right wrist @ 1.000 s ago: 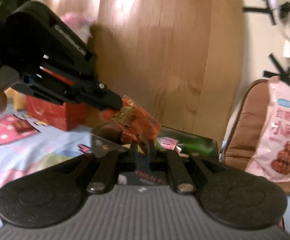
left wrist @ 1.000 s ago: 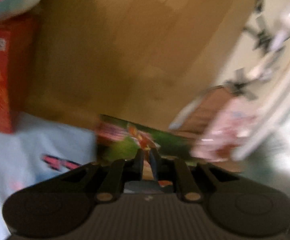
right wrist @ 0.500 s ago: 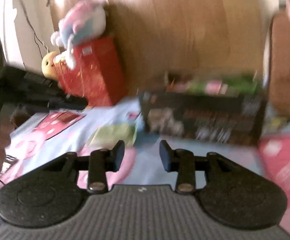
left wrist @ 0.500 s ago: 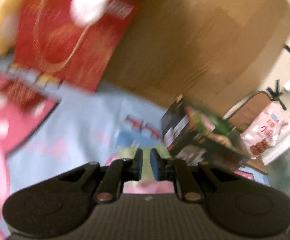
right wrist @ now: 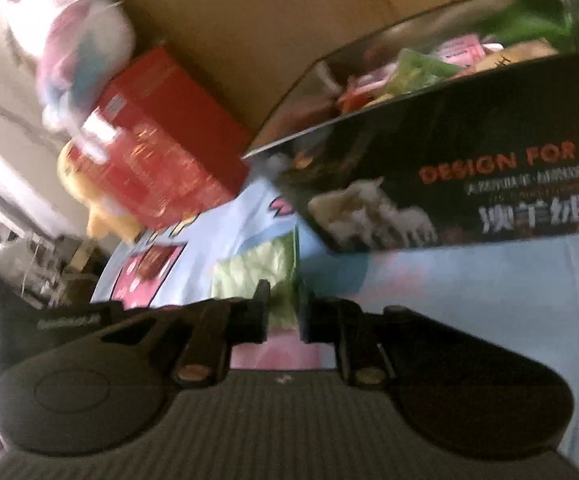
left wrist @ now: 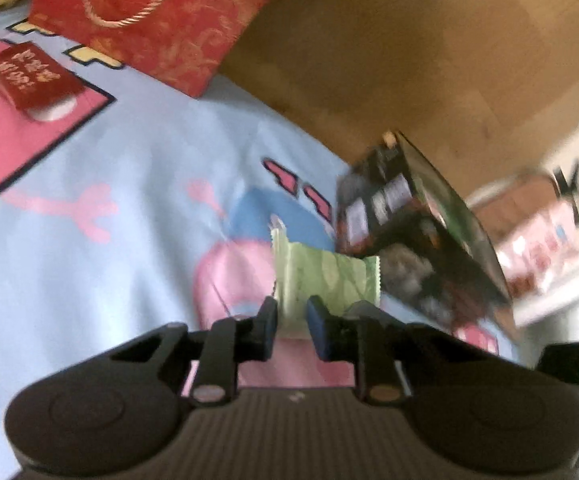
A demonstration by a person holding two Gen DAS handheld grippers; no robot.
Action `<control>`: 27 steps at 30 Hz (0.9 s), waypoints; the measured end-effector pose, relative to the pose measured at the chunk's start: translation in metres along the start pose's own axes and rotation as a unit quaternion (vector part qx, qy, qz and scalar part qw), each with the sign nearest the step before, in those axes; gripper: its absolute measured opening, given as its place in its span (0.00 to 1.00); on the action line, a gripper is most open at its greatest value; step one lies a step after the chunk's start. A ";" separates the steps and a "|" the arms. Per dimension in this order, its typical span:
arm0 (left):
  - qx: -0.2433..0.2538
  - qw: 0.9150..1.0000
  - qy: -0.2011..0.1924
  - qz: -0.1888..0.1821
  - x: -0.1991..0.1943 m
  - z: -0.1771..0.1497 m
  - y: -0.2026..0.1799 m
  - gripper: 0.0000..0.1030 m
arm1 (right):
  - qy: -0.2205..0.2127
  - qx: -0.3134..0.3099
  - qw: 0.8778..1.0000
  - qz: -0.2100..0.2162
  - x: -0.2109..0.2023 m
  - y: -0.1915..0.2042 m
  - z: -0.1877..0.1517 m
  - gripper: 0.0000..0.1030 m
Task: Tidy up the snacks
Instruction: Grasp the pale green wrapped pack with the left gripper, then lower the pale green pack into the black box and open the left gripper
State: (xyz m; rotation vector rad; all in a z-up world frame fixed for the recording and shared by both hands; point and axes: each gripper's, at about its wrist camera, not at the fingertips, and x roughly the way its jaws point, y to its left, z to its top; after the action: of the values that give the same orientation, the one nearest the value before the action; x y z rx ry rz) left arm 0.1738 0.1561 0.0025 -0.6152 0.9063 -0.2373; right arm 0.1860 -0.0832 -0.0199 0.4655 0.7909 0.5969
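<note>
A pale green snack packet point(left wrist: 325, 280) lies on the cartoon-print blue cloth point(left wrist: 129, 200), next to a dark printed box point(left wrist: 421, 248). My left gripper point(left wrist: 291, 320) is open, its fingers just at the packet's near edge, one on each side. In the right wrist view the same packet point(right wrist: 261, 272) lies ahead of my right gripper point(right wrist: 281, 316), which is open and empty. The box point(right wrist: 469, 184) holds several snack packets point(right wrist: 409, 68). The left gripper's body shows at the left point(right wrist: 65, 320).
A red gift bag point(left wrist: 149, 20) stands at the back left with plush toys point(right wrist: 85, 52) on and beside it. A small red packet point(left wrist: 29, 76) lies on a pink patch of the cloth. A wooden board point(left wrist: 409, 40) rises behind. Pink snack bags point(left wrist: 537, 248) sit at far right.
Both grippers let go of the orange-red snack and came down away from the box to the green packet. The left gripper opened slightly; the right narrowed a little.
</note>
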 end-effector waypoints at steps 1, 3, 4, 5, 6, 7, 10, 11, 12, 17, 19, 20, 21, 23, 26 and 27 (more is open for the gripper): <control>0.013 1.000 0.005 -0.002 -0.002 -0.007 -0.006 0.17 | 0.000 -0.014 1.000 -0.004 -0.006 0.003 -0.004 0.16; 0.041 0.999 0.017 -0.008 -0.004 -0.025 -0.019 0.17 | 0.000 -0.042 0.999 -0.014 -0.027 0.003 -0.019 0.16; 0.054 0.998 0.025 -0.014 -0.005 -0.035 -0.026 0.17 | 0.001 -0.046 0.999 -0.017 -0.039 0.002 -0.027 0.16; 0.064 0.997 0.034 -0.022 -0.006 -0.046 -0.033 0.17 | 0.000 -0.044 0.999 -0.018 -0.052 -0.001 -0.034 0.16; 0.074 0.996 0.044 -0.031 -0.007 -0.057 -0.040 0.17 | 0.000 -0.041 0.999 -0.020 -0.065 -0.005 -0.040 0.16; 0.083 0.994 0.052 -0.040 -0.007 -0.067 -0.046 0.17 | -0.003 -0.040 0.999 -0.024 -0.079 -0.008 -0.047 0.16; 0.108 0.990 0.074 -0.059 -0.007 -0.096 -0.068 0.17 | -0.015 -0.032 0.999 -0.035 -0.118 -0.016 -0.069 0.16; 0.118 0.988 0.079 -0.064 -0.007 -0.104 -0.075 0.17 | -0.020 -0.025 0.999 -0.038 -0.130 -0.022 -0.076 0.16; 0.129 0.986 0.083 -0.067 -0.010 -0.111 -0.082 0.17 | -0.025 -0.016 0.999 -0.041 -0.141 -0.027 -0.085 0.16; 0.169 0.976 0.111 -0.077 -0.007 -0.137 -0.108 0.17 | -0.057 0.015 0.996 -0.060 -0.168 -0.036 -0.108 0.16; 0.177 0.974 0.117 -0.078 -0.005 -0.140 -0.116 0.17 | -0.067 0.010 0.995 -0.072 -0.176 -0.035 -0.113 0.16; 0.179 0.974 0.117 -0.079 -0.004 -0.138 -0.119 0.17 | -0.071 0.007 0.994 -0.077 -0.178 -0.035 -0.115 0.16; 0.182 0.973 0.115 -0.080 -0.006 -0.137 -0.122 0.17 | -0.075 0.003 0.994 -0.080 -0.179 -0.034 -0.115 0.16; 0.191 0.973 0.102 -0.083 -0.009 -0.126 -0.132 0.17 | -0.087 -0.007 0.993 -0.082 -0.183 -0.033 -0.112 0.16; 0.211 0.971 0.073 -0.085 -0.012 -0.103 -0.150 0.17 | -0.115 -0.023 0.990 -0.081 -0.187 -0.031 -0.095 0.16; 0.218 0.970 0.061 -0.086 -0.012 -0.094 -0.157 0.17 | -0.126 -0.030 0.988 -0.080 -0.188 -0.030 -0.088 0.16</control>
State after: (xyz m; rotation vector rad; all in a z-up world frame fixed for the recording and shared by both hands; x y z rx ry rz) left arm 0.1018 -0.0025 0.0602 -0.2707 0.8821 -0.6180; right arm 0.0239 -0.2130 0.0050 0.4076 0.5622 0.4017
